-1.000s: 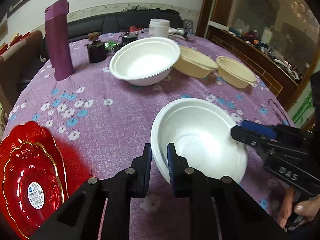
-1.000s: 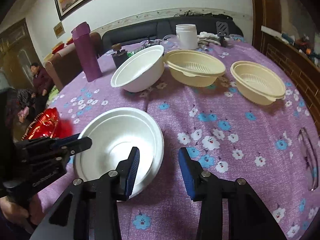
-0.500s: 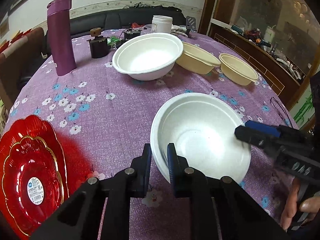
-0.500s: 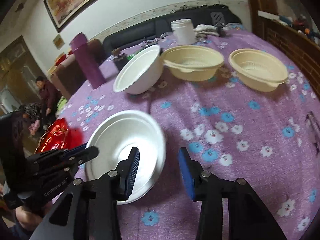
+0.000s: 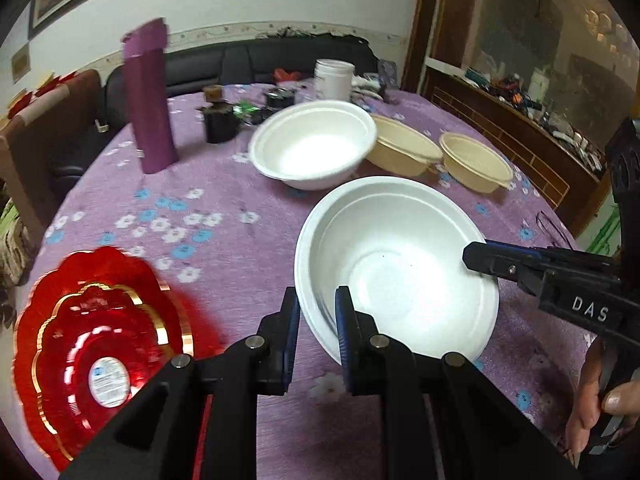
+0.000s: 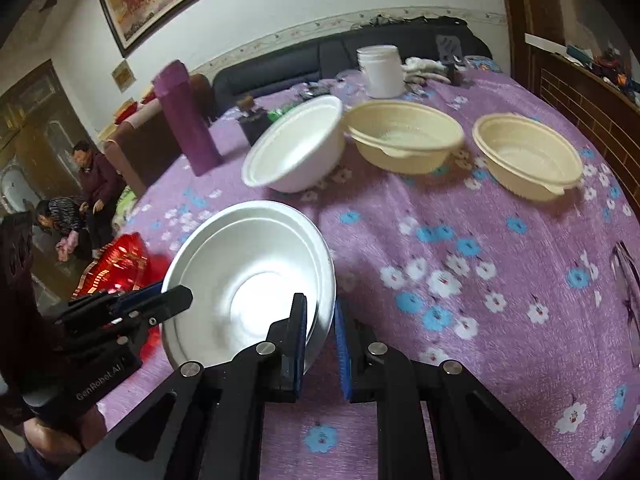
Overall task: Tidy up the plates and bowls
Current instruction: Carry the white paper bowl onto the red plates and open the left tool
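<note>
Both tongs pinch one white bowl's (image 5: 396,268) rim above the purple tabletop (image 6: 500,264): left tongs (image 5: 316,320) on its left edge, right tongs (image 6: 320,344), just closed, opposite; red plates (image 5: 96,344) lie left.

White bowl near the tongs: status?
Left tongs shut on near white bowl rim. Right tongs just closed on its opposite rim. Second white bowl and two beige bowls beyond; nothing between.

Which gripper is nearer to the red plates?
Left. The left gripper grips the white bowl's rim on the side facing the red plates; the right gripper grips its opposite rim.
</note>
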Demonstrator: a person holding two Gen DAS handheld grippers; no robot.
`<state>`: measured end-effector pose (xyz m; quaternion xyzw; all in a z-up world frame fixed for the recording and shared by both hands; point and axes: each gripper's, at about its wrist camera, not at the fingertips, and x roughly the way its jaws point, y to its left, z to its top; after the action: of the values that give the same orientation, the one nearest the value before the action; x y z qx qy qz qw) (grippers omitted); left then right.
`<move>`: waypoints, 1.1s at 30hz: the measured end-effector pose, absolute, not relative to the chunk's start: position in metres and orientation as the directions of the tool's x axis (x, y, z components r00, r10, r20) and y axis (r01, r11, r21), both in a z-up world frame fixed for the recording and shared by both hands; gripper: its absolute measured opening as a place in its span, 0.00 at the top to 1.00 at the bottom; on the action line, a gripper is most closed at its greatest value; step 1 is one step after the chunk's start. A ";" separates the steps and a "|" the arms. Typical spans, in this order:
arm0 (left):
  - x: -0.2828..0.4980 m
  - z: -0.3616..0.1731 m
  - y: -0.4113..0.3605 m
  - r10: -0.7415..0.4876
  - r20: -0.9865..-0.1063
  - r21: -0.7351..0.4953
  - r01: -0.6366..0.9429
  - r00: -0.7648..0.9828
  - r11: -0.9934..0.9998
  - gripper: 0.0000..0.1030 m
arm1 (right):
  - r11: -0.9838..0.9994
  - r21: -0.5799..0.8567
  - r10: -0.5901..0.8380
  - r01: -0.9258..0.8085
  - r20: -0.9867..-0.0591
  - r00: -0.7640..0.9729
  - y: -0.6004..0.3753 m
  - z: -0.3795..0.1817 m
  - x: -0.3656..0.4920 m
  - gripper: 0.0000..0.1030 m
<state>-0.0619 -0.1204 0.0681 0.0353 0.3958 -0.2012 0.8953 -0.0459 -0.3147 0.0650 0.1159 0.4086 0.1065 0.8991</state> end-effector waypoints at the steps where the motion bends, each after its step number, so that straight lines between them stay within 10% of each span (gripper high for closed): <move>1: -0.062 0.071 -0.114 -0.326 -0.719 -0.095 0.378 0.614 0.921 0.84 | 0.948 0.297 0.296 -0.109 -0.708 0.642 -0.311 0.068 -0.044 0.85; 33: -0.076 0.042 0.082 -0.087 -0.758 -0.131 -0.020 0.646 0.991 0.77 | 0.848 0.294 0.473 -0.442 -0.795 0.379 -0.084 0.034 0.007 0.85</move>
<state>-0.0760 0.0824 0.0415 -0.0636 0.4203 -0.0183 0.9050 0.0074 -0.0844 0.0340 0.0163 0.4845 0.2756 0.8301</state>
